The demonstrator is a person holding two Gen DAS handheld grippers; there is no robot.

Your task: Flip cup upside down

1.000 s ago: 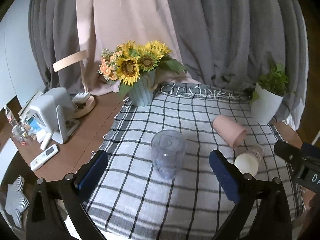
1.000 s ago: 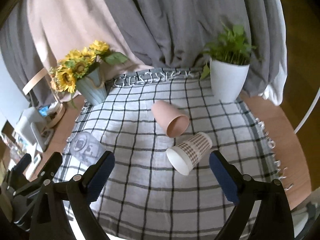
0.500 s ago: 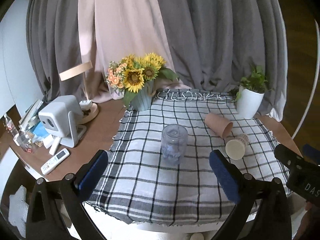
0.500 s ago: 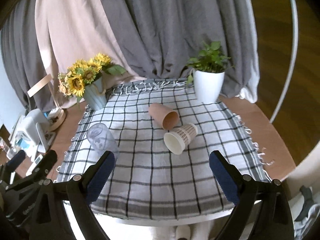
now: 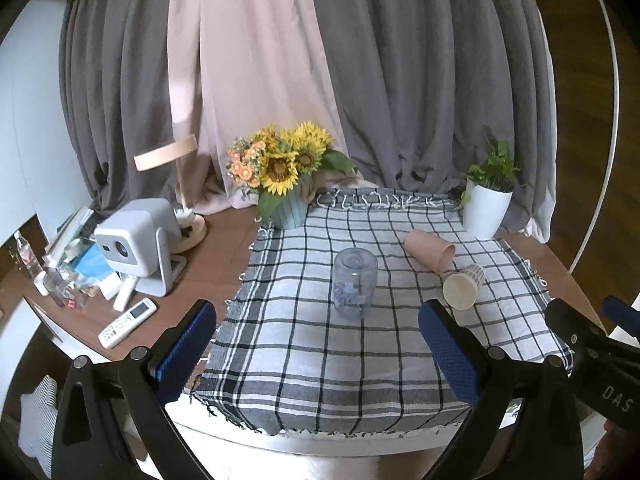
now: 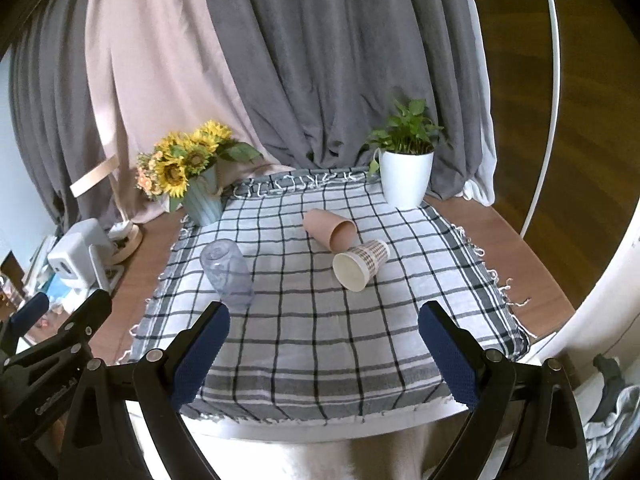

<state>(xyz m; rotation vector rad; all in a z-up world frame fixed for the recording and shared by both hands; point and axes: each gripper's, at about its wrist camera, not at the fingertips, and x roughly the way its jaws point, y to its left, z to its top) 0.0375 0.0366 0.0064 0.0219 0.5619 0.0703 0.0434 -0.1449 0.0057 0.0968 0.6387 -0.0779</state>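
clear cup (image 5: 355, 287) stands upside down on the checked cloth (image 5: 360, 364).
left claw (image 5: 316, 344) and right claw (image 6: 322, 348) are both wide apart, holding nothing.

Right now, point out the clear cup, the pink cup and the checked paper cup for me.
clear cup (image 5: 355, 282), left wrist view, middle of its side wall.
pink cup (image 6: 326, 227), right wrist view, its outer side.
checked paper cup (image 6: 373, 255), right wrist view, patterned side.

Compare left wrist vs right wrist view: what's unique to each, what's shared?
Left wrist only: remote, bottles, lamp, its own open gripper.
Right wrist only: grey cloth on the floor, its own open gripper.
Both: clear cup standing base-up, pink cup and checked cup on their sides, sunflowers, plant, projector.
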